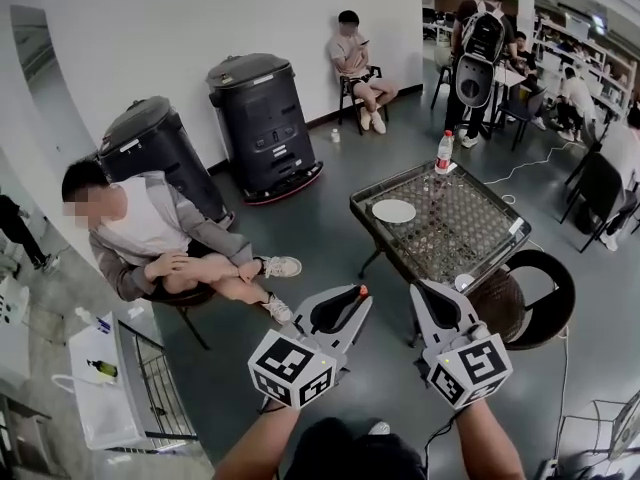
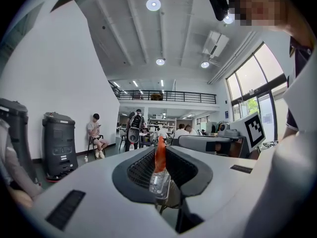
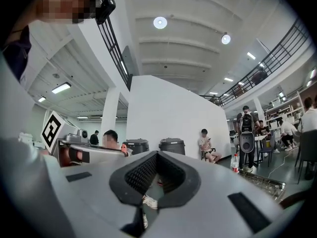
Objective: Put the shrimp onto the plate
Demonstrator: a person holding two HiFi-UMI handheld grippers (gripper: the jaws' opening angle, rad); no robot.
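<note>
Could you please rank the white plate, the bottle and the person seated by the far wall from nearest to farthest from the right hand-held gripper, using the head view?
1. White plate, on the near left part of the mesh table, just ahead of the right hand-held gripper.
2. Bottle, upright at that table's far edge.
3. Person seated by the far wall, well beyond the table.
</note>
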